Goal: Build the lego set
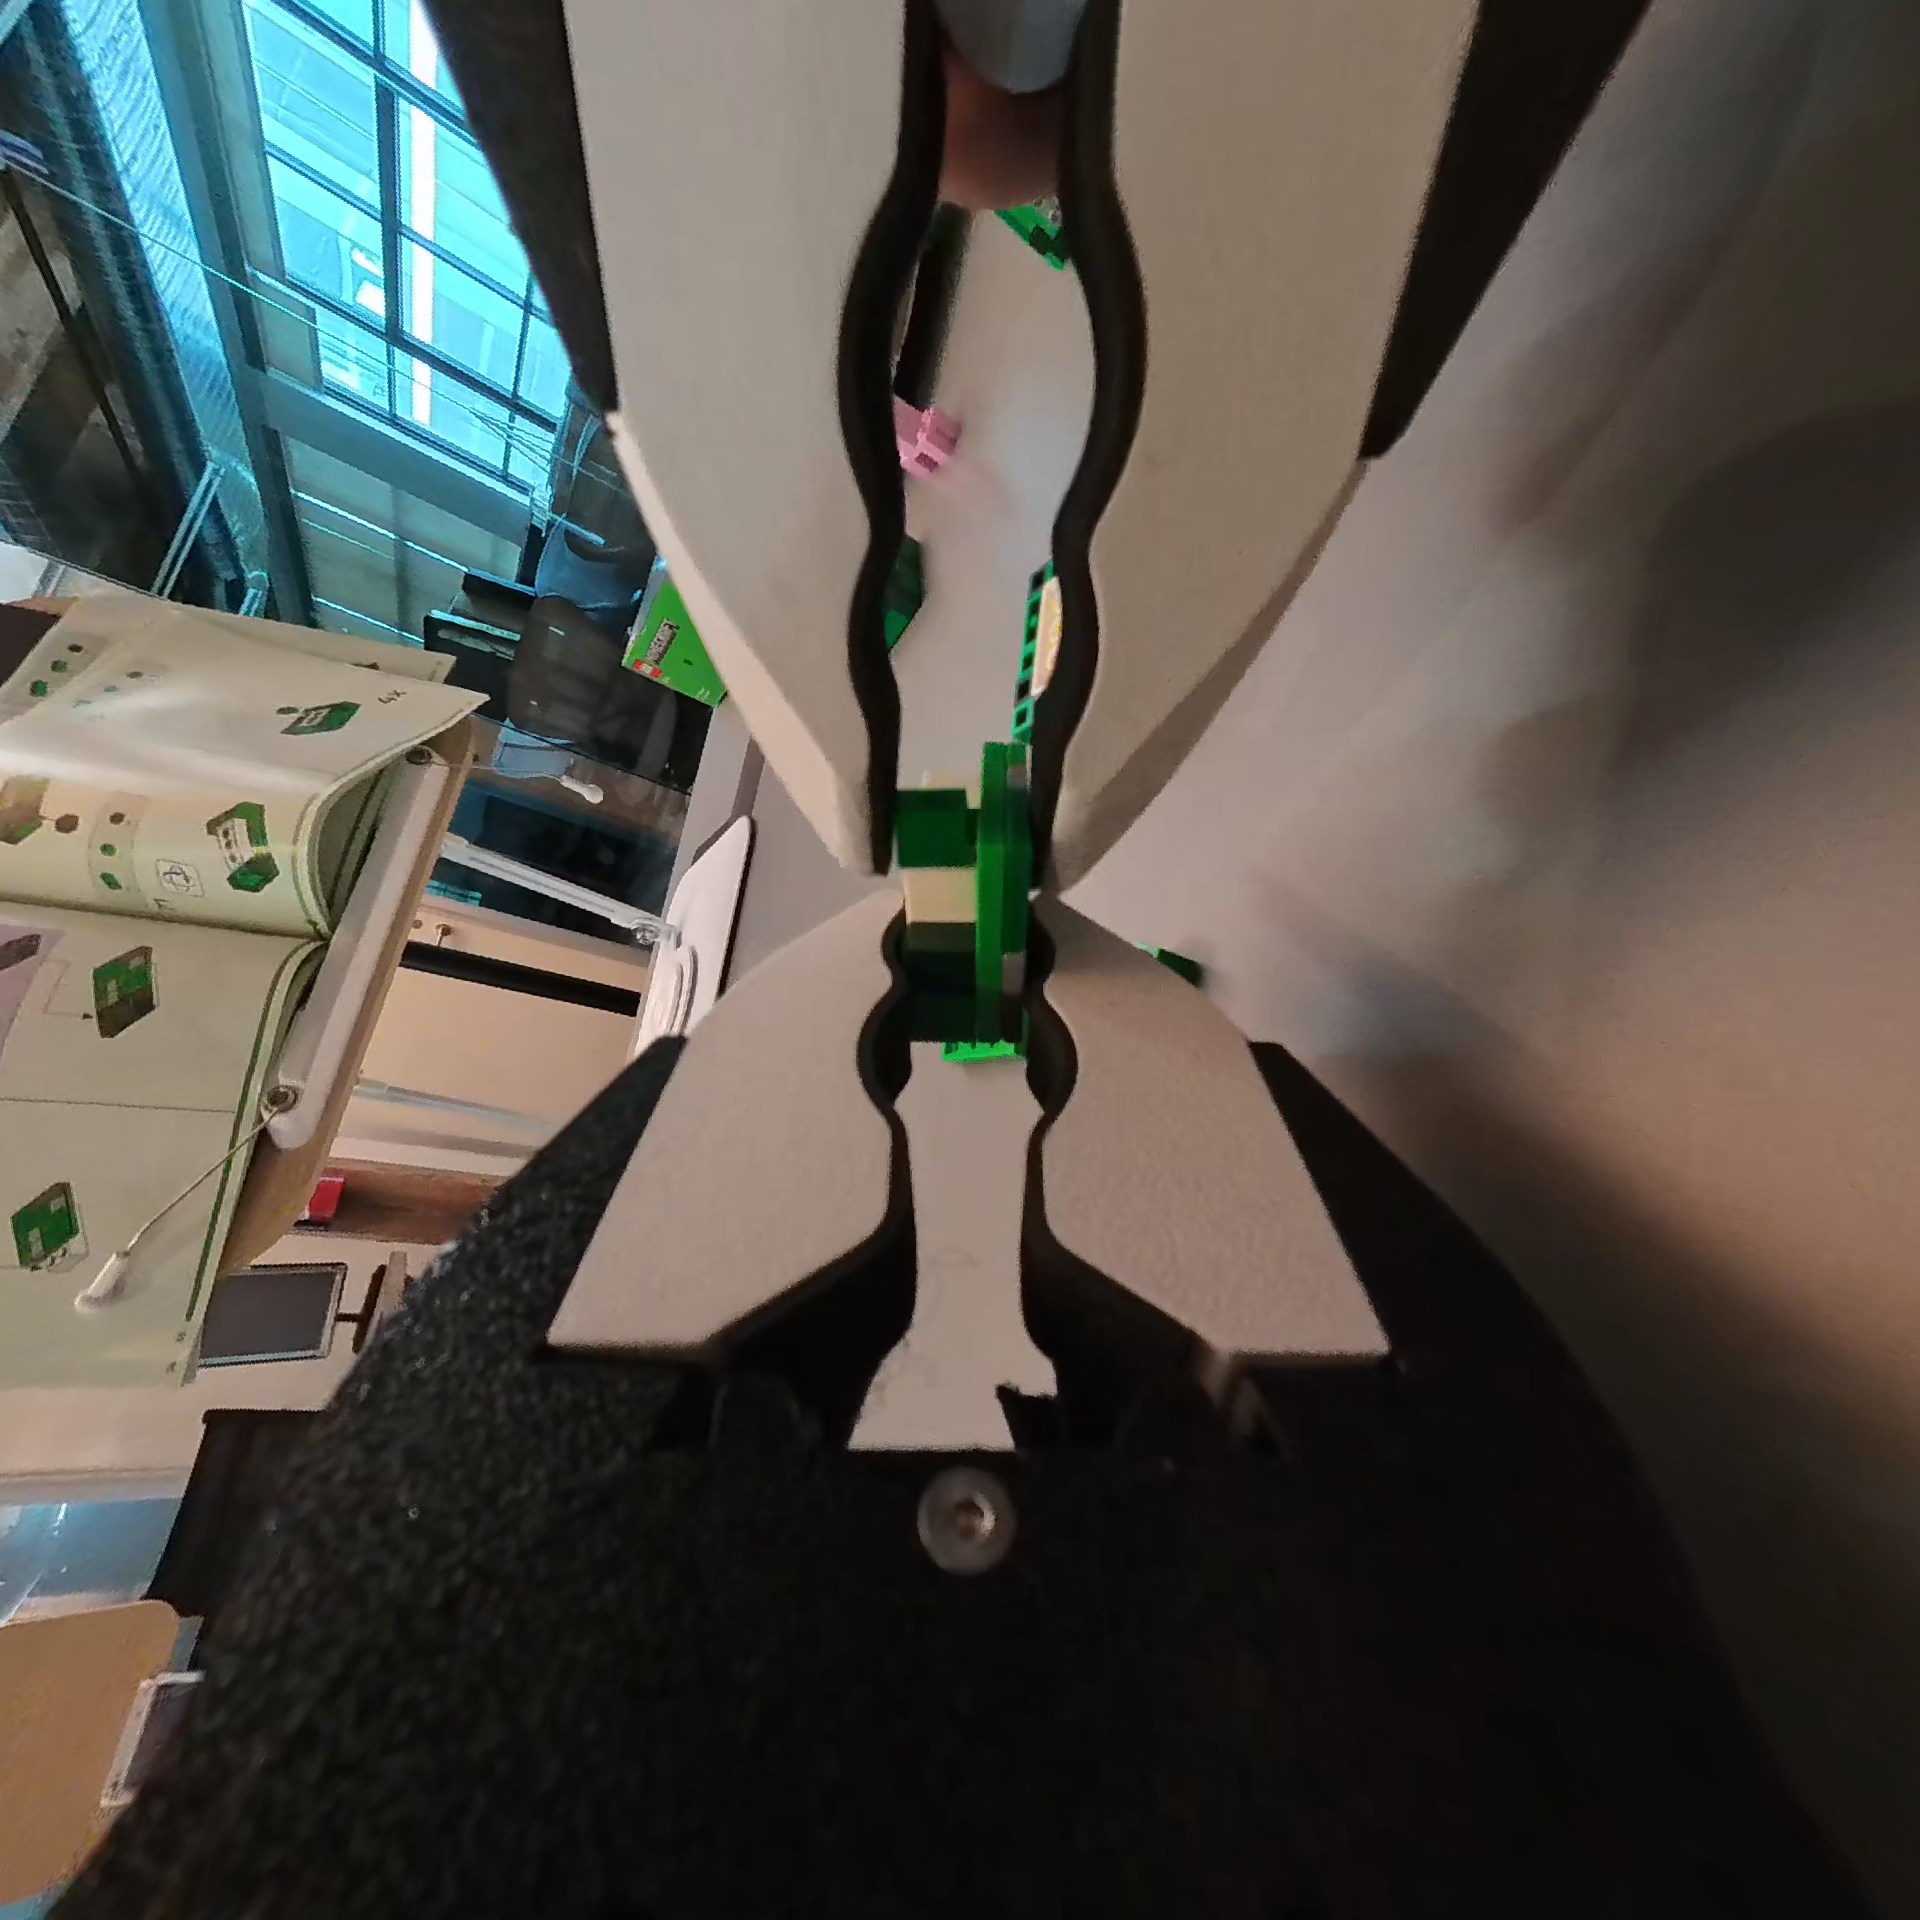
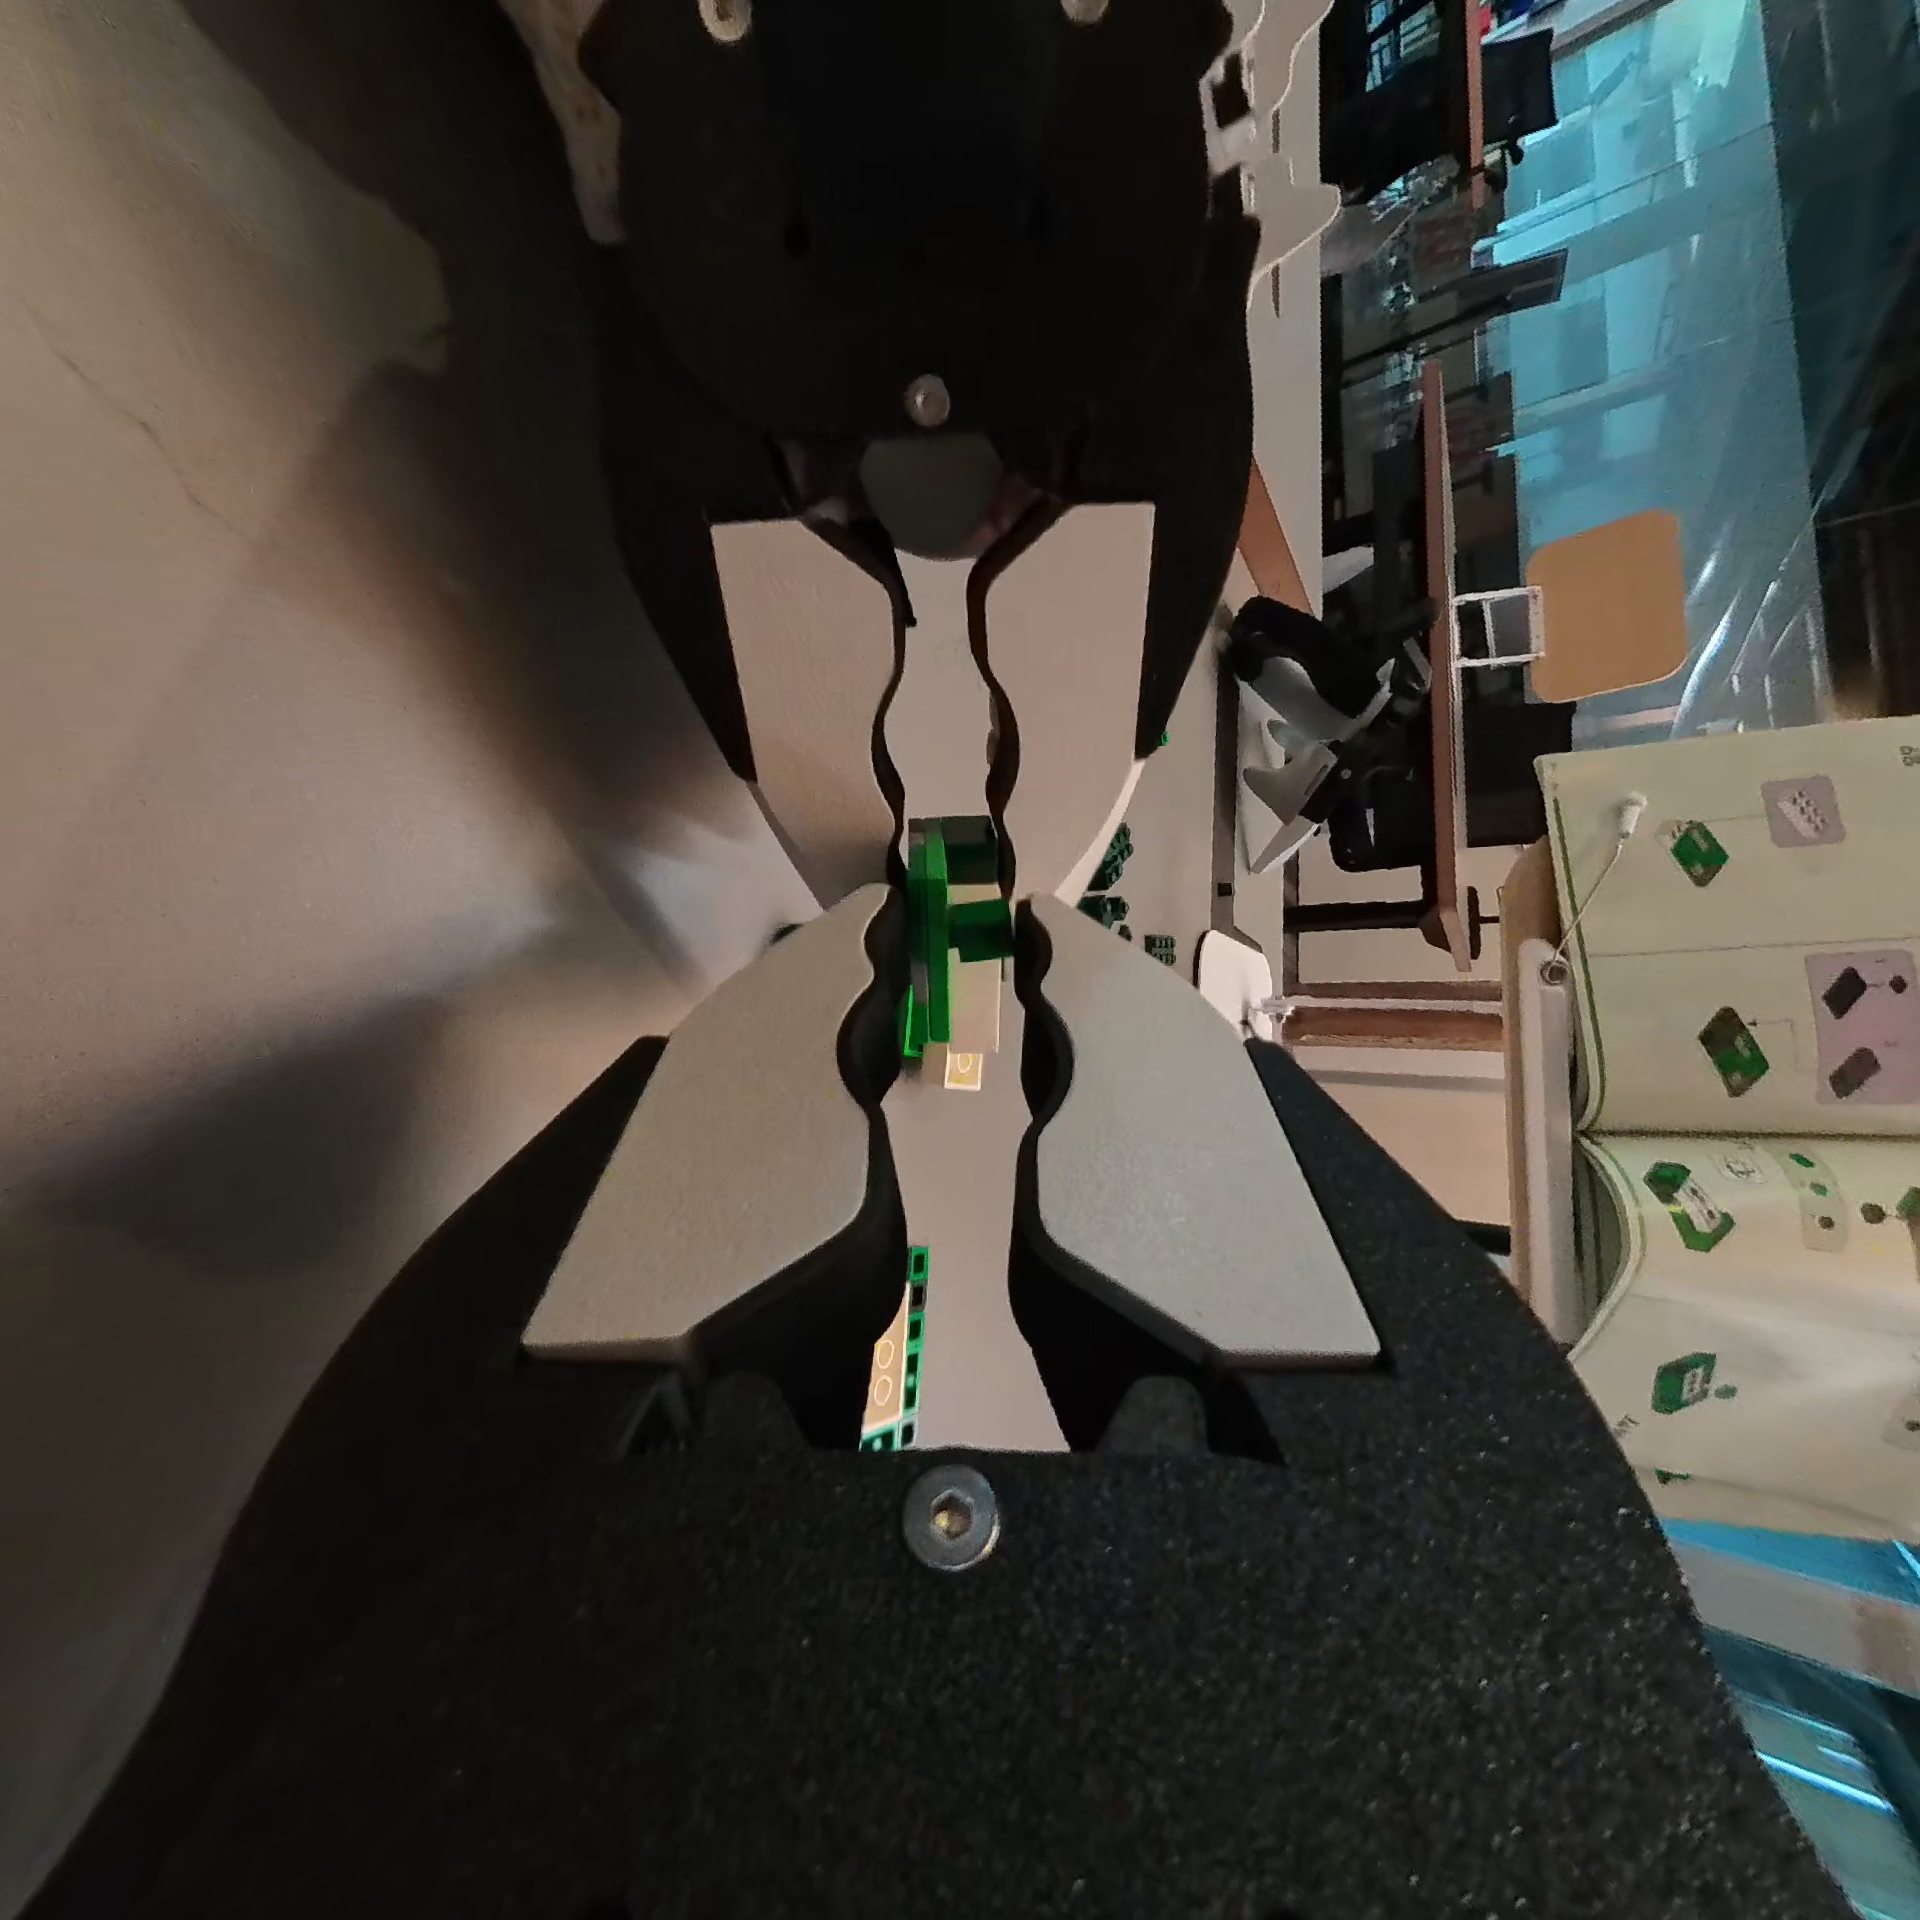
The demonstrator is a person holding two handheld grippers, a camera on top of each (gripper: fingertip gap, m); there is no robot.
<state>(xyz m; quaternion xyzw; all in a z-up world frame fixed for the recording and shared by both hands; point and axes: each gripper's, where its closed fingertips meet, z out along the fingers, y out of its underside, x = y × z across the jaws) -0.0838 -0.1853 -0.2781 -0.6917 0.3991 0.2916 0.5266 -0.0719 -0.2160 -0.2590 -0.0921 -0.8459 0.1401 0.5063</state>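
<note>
small green-and-white lego assembly (image 1: 961,914) held off white table (image 1: 1558,727), pinched between both tongs at once. left gripper (image 1: 961,1023) clamps its near end; right gripper (image 2: 951,971) clamps other end, tip to tip with left. assembly's long axis runs along both finger lines. instruction booklet (image 1: 156,883) well off to side of assembly. loose green pieces (image 1: 1039,644) on table beyond assembly.

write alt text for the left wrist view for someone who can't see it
Two grippers meet tip to tip, both clamped on a small green and white lego assembly: the left gripper reaches up from below and the right gripper comes down from above. An open instruction booklet stands at the left edge, with windows behind it.
</note>
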